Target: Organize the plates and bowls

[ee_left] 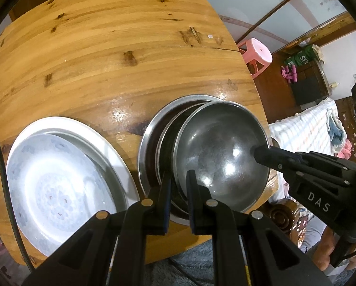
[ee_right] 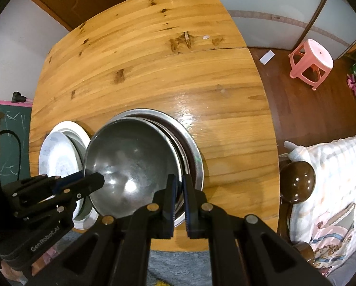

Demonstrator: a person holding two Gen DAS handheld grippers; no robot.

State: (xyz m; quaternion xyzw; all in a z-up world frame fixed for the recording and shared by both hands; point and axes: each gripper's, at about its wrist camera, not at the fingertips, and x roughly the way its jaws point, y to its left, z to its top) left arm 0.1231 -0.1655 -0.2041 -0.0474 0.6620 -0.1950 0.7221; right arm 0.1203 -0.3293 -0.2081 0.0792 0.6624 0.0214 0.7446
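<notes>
Steel bowl [ee_left: 220,152]: tilted, lower right of centre in the left wrist view, leaning inside a steel stack [ee_left: 154,138]; both grippers grip its rim, on opposite sides.
Steel stack: a wider steel basin with another rim nested in it, resting on the table [ee_left: 106,47] near its lower edge.
Left gripper [ee_left: 179,178]: bottom centre of its own view, jaws nearly closed on the bowl's near rim, one finger inside, one outside; in the right wrist view it enters from the lower left [ee_right: 92,181] and pinches the bowl's left rim.
Right gripper [ee_right: 179,181]: bottom centre of its own view, jaws narrowed to a thin gap over the bowl's right rim; in the left wrist view it reaches in from the right [ee_left: 261,152], tip on the rim.
White plates [ee_left: 65,174]: lower left, a patterned plate lying askew in a larger white one, just beside the steel stack.
Pink stool [ee_right: 311,62]: upper right, on the floor, well apart from the table.
</notes>
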